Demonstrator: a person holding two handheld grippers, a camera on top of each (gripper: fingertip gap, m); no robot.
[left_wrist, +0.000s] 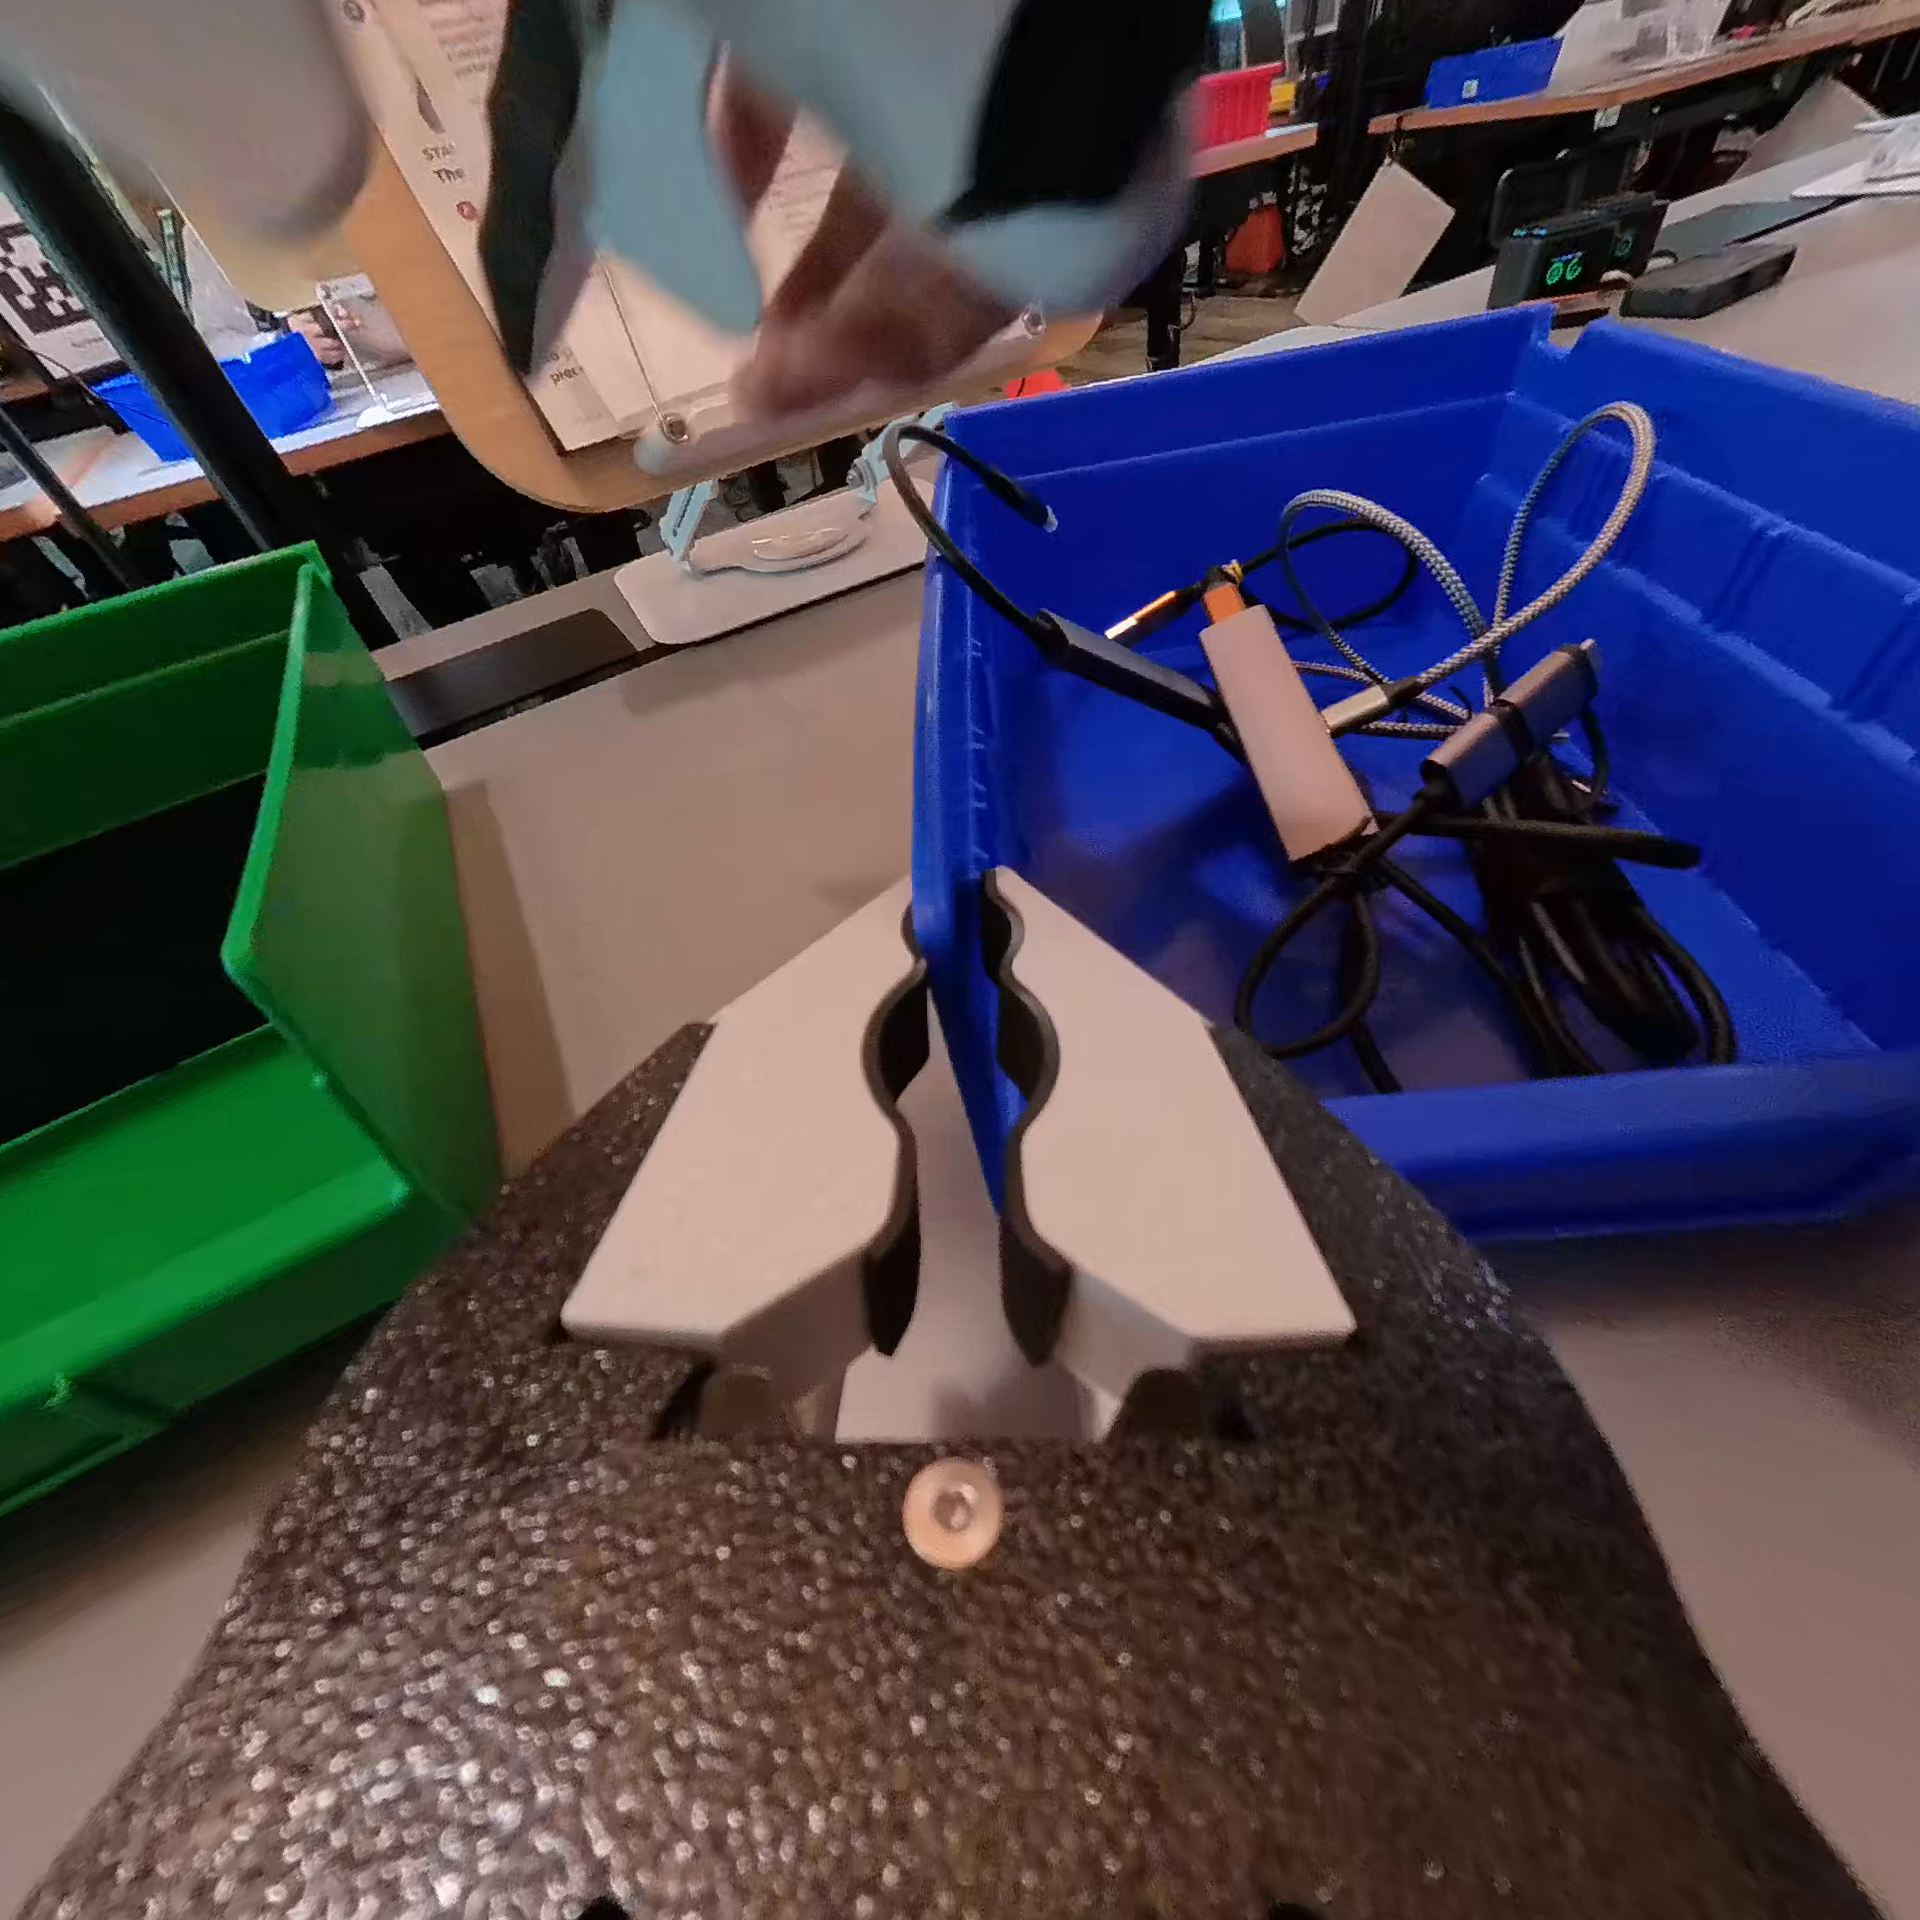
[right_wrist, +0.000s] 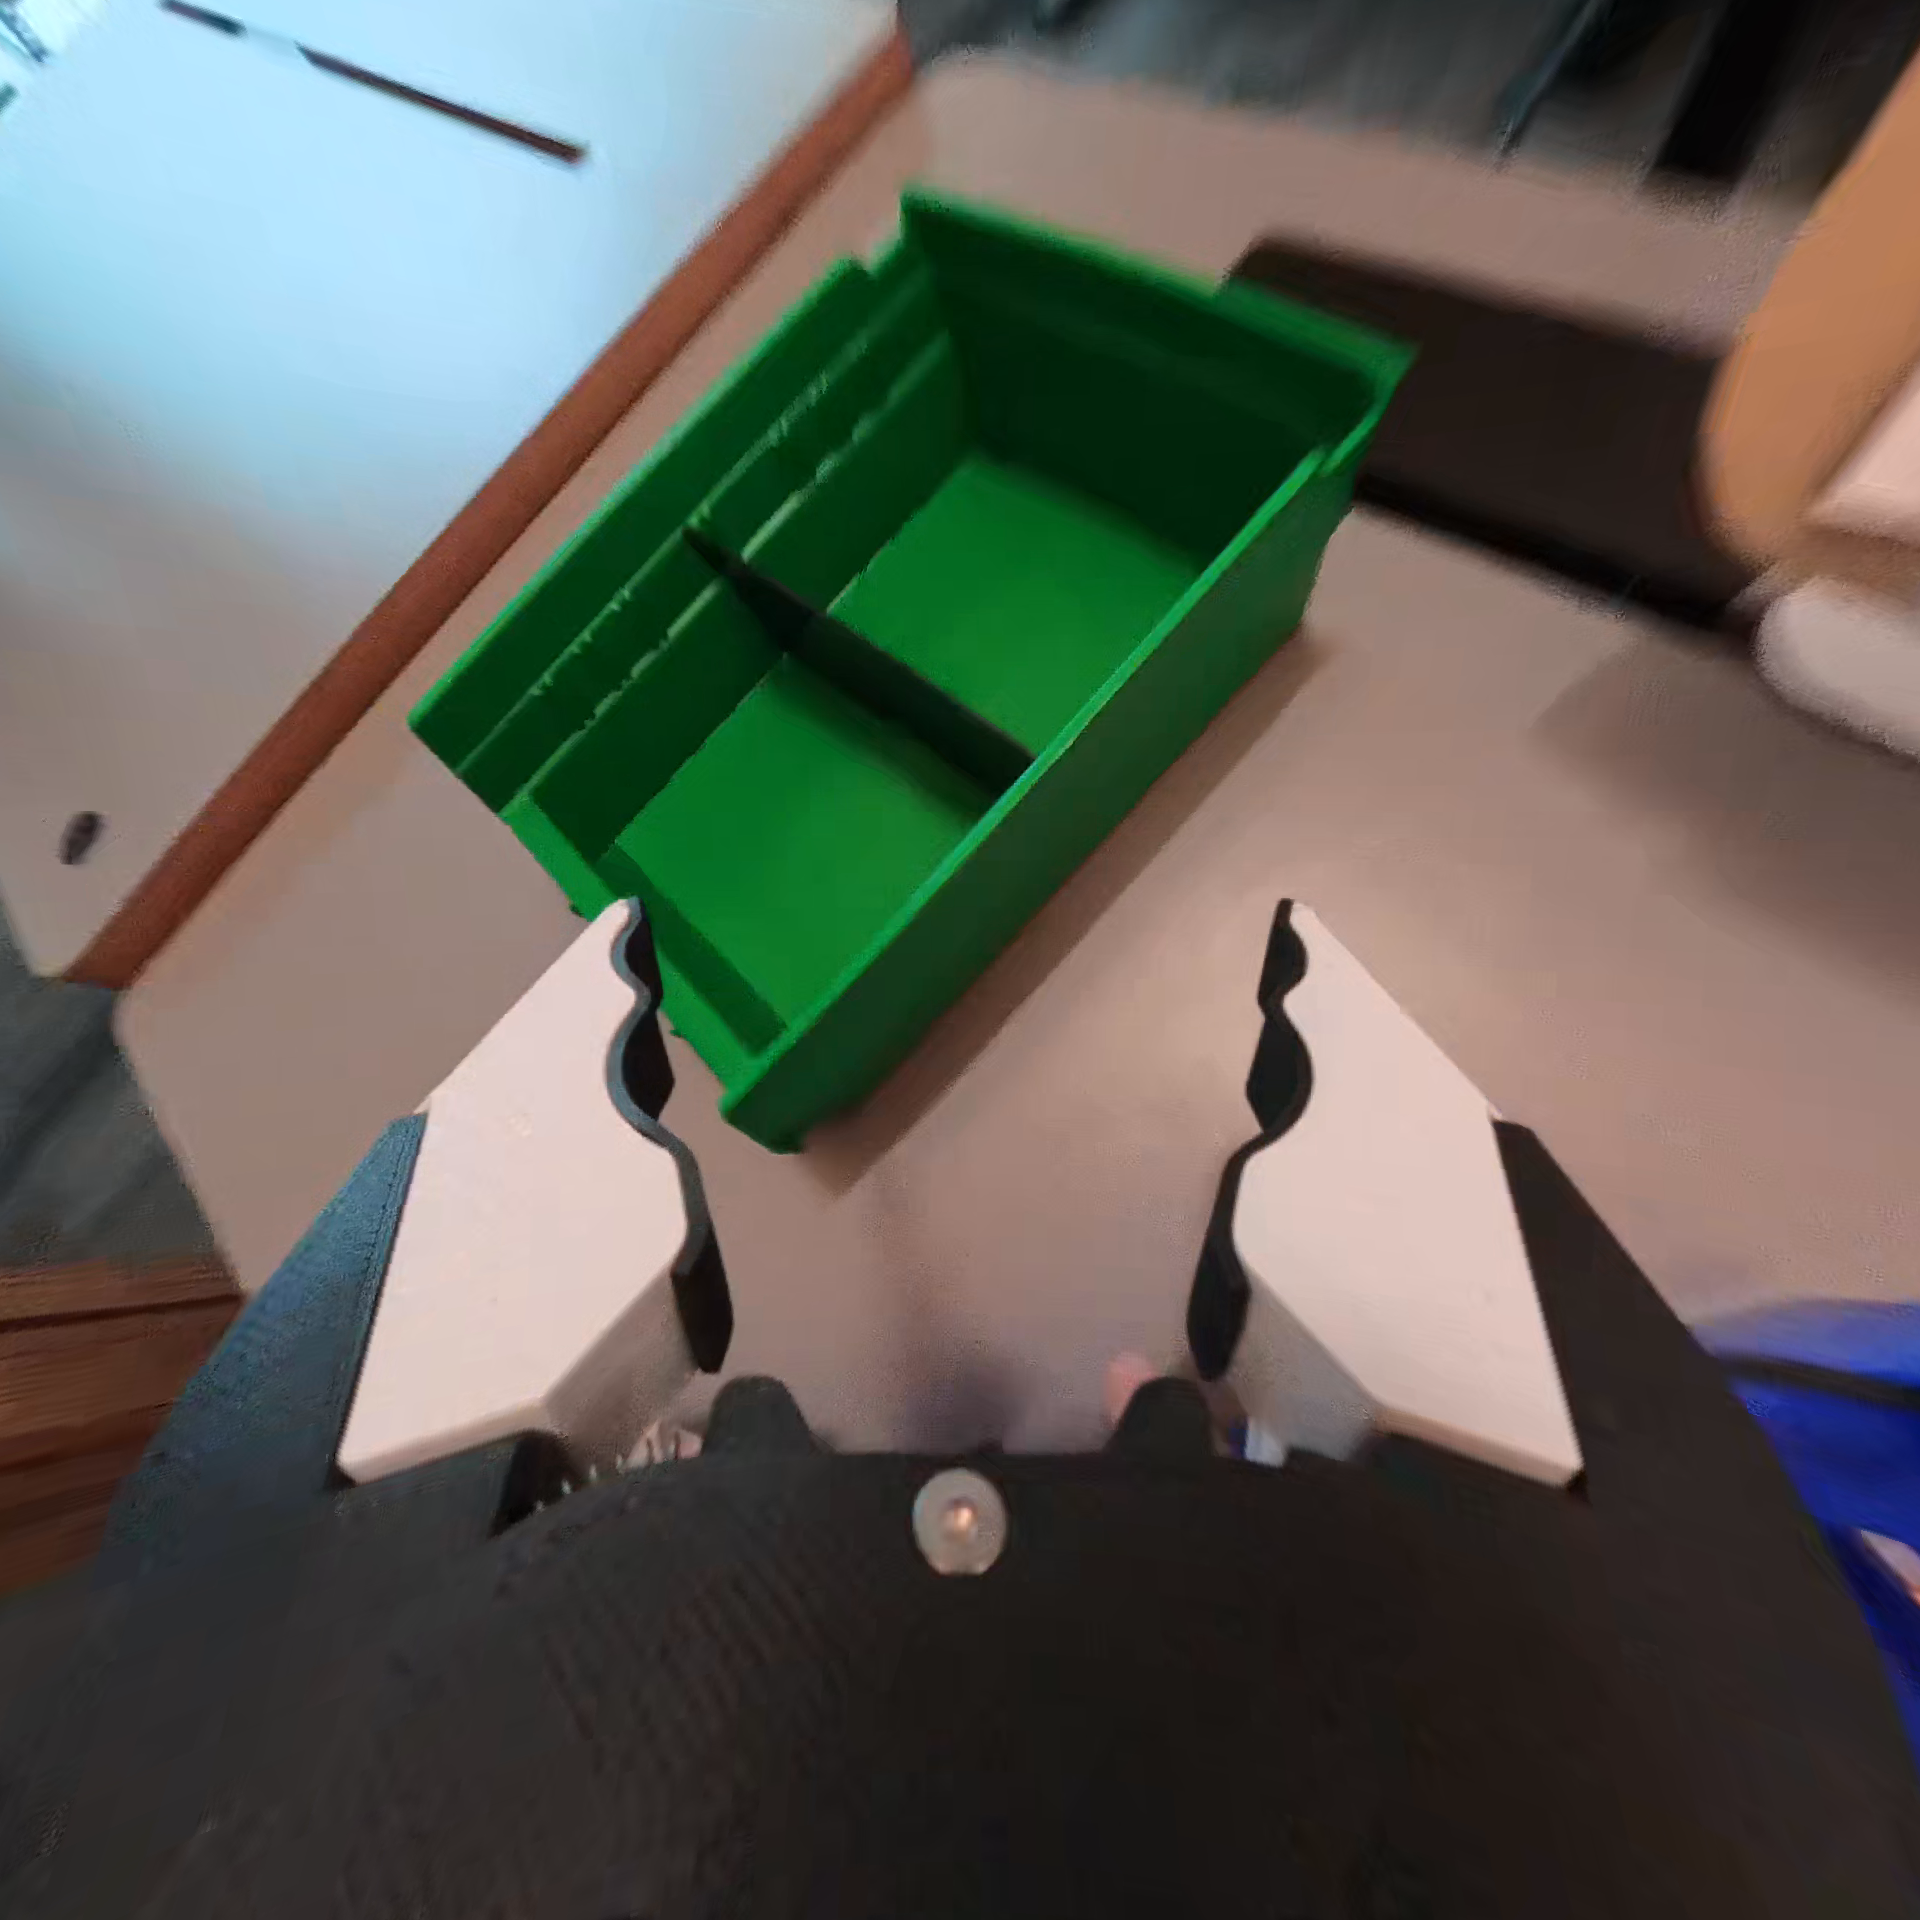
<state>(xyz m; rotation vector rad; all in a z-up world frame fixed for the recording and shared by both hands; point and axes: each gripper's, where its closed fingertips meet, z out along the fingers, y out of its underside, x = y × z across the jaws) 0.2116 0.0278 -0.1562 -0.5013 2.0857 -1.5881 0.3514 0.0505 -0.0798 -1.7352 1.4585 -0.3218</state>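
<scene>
My left gripper is shut on the near left wall of a blue bin at its corner; the wall runs between the two fingers. Several tangled cables and adapters lie in the bin. A green bin stands to its left on the grey table. My right gripper is open and empty, held above the table just in front of the green bin. A black divider splits the green bin into two empty compartments. A blurred hand with a gripper shows high in the left wrist view.
A dark flat pad lies on the table behind the green bin. A white stand base sits behind the gap between the bins. Black devices stand at the back right. The blue bin's edge shows at the right wrist view's right. Left tips to right tips: about 15 cm.
</scene>
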